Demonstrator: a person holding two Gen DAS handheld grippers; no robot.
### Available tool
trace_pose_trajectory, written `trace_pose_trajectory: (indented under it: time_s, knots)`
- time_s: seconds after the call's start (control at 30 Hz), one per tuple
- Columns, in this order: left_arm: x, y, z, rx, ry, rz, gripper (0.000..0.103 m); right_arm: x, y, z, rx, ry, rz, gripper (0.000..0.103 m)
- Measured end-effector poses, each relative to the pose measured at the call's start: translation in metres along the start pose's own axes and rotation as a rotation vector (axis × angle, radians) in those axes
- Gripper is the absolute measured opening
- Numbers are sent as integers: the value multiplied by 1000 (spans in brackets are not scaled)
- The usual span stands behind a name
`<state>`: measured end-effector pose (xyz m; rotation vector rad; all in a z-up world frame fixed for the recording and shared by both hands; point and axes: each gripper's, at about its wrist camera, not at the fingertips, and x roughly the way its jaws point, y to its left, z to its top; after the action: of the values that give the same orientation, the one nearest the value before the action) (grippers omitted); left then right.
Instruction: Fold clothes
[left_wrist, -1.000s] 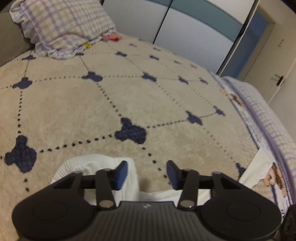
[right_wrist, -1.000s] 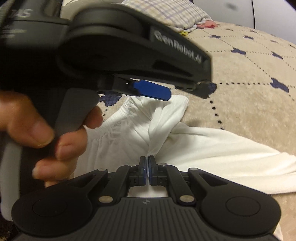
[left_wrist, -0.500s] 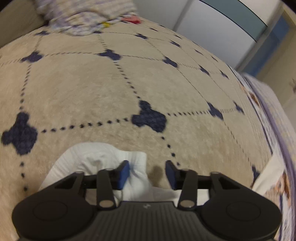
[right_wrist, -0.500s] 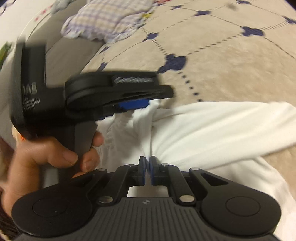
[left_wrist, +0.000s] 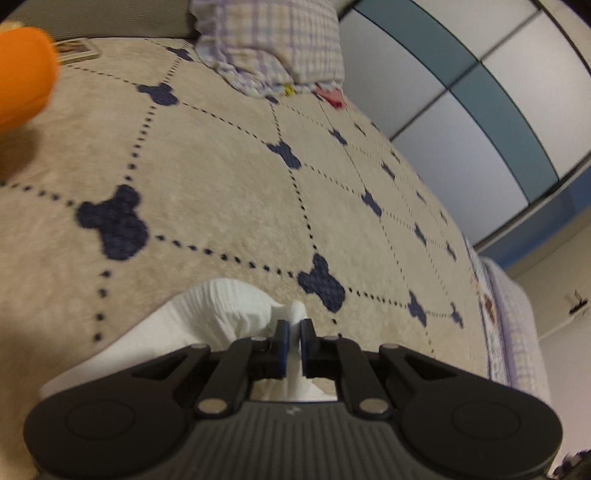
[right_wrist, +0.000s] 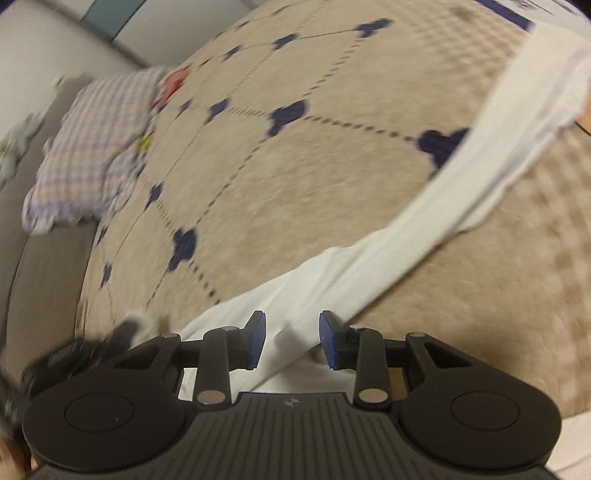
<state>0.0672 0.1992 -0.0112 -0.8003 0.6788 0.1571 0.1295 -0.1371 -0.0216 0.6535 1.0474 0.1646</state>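
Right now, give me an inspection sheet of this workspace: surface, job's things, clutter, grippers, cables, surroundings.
Surface: beige blanket with dark blue motifs and dotted lines, spread over a bed.
Job's things: white garment lying stretched across the blanket; a bunched fold sits at the left gripper.
Clutter: checked pillow; small red item and small yellow item beside it; blurred orange object at the left edge.
Grippers: left gripper, jaws closing on a pinch of the white cloth; right gripper, jaws opening, cloth between them, pads off it.
Cables: nothing seen.
Surroundings: wardrobe with pale and teal panels; checked bedding at the bed's edge.
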Motion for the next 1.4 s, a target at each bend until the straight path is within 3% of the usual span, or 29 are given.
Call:
trace_pose_trajectory:
  time_s: [0.13,0.3,0.6,0.77,0.87,0.93,1.0,1.1,1.2,1.23,1.3,1.33,1.4]
  knots:
    - [-23,17,5,-78,-6,-30,7,-6,-20,-1,147,-17,-21,35]
    - [-41,38,6,-92,-28,8,6,0,-39,-2,301,-1,4,35]
    - [-59,75,-11,-205,6,31,6,9,-81,-7,717,-53,184,34]
    - [-62,97,-25,-340,25,14,7,8,-83,-9,783,-71,208,32]
    - [-59,99,-28,-348,30,-24,9,7,-78,-9,763,-85,197,32]
    - [-60,95,-29,-319,13,-37,20,6,-75,-9,748,-91,189,32]
    - [-58,89,-29,-288,14,-51,43,7,-73,-8,742,-93,184,32]
    - [-52,82,-30,-254,16,-42,45,7,-74,-8,742,-93,183,32]
    - [-46,78,-31,-241,11,7,41,7,-76,-10,732,-106,188,32]
    - [-45,78,-32,-244,8,21,36,6,-77,-10,723,-118,188,31]
    - [-45,78,-32,-244,4,41,14,5,-76,-8,688,-149,166,20]
    - [-47,79,-32,-243,-1,48,9,5,-75,-7,669,-167,153,13]
    - [-51,81,-31,-250,-16,53,6,2,-72,-5,629,-203,134,10]
